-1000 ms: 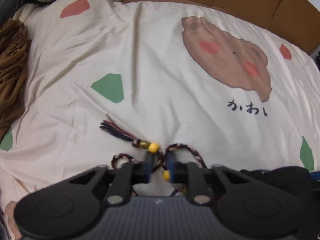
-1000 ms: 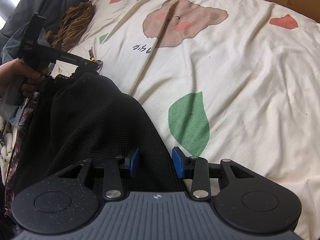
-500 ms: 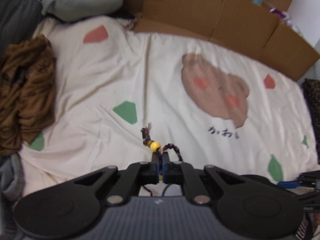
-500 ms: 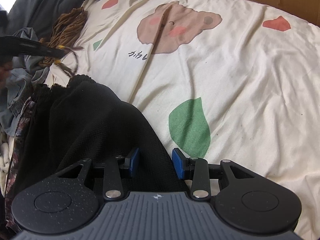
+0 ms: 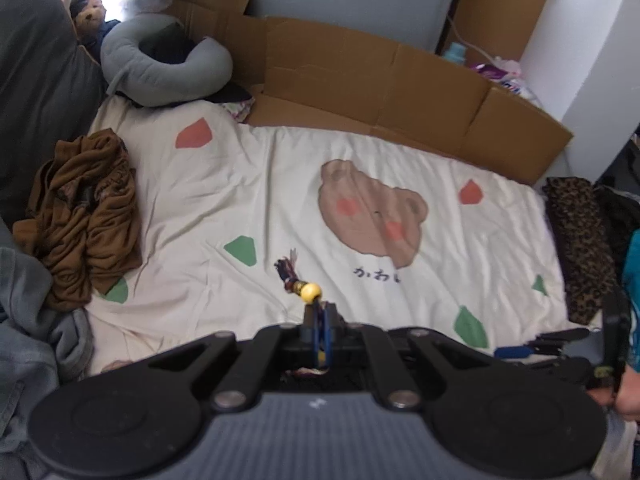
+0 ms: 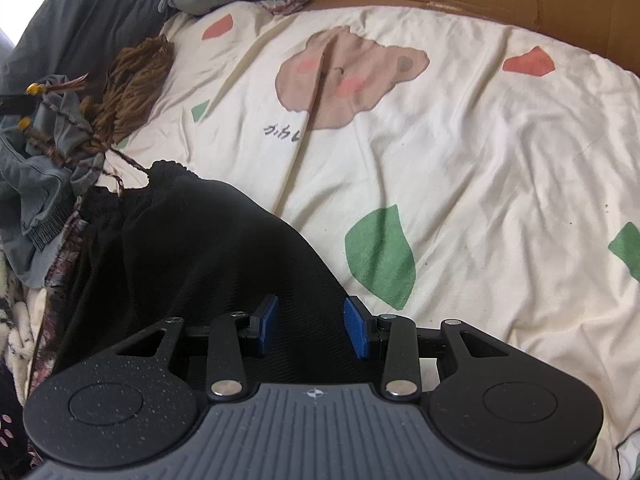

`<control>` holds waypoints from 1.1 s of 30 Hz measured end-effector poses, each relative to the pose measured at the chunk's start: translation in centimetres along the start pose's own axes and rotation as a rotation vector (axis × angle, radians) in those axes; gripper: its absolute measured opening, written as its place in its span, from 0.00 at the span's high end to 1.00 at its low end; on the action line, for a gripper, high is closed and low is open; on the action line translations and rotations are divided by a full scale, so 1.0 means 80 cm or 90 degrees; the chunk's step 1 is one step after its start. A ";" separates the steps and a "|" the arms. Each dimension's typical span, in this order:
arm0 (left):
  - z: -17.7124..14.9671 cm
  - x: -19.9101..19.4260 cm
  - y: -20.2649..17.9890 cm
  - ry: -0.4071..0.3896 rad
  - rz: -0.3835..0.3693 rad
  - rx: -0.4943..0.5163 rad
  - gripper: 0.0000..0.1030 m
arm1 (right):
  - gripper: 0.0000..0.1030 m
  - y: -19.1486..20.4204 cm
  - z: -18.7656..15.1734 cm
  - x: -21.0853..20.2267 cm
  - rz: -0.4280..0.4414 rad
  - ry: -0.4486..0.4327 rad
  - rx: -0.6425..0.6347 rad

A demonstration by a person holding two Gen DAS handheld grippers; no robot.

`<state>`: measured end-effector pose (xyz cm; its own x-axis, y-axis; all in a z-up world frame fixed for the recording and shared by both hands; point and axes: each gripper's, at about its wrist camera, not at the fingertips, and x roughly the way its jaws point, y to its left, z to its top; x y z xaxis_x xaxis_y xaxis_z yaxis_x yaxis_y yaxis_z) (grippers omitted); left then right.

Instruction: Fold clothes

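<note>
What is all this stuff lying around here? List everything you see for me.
bedsheet: 1, cream with a bear print and red and green shapes, spread across the bed.
black garment: 1, black, near edge of the bed, under the right claw.
braided drawstring: 1, dark with a yellow bead and tassel, pinched in the left claw.
brown garment: 1, brown, crumpled at the sheet's left edge.
neck pillow: 1, grey, far left corner.
cardboard: flattened, brown, along the far edge.
leopard-print cloth: 1, right edge.
grey clothes: pile, left of the black garment.
left claw: shut on the drawstring.
right claw: open, over the black garment.
</note>
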<state>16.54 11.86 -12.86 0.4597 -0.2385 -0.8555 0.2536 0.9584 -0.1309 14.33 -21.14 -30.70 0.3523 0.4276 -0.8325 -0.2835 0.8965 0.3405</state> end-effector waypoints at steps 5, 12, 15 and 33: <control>-0.014 -0.039 -0.018 0.000 -0.020 0.010 0.98 | 0.58 0.007 -0.004 -0.016 0.001 -0.008 0.006; -0.066 -0.038 -0.041 0.038 -0.073 -0.008 0.97 | 0.58 0.015 -0.013 -0.027 0.010 -0.008 0.013; -0.089 -0.026 -0.044 0.057 -0.096 -0.033 0.97 | 0.58 0.013 -0.017 -0.028 0.012 -0.006 0.020; -0.125 0.021 -0.009 0.108 -0.097 -0.096 0.65 | 0.58 0.008 -0.007 -0.006 0.016 -0.009 0.015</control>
<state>8.60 12.37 -19.21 0.2736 -0.3642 -0.8903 0.1737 0.9290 -0.3267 13.48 -20.86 -30.31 0.3571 0.4520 -0.8174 -0.2718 0.8875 0.3720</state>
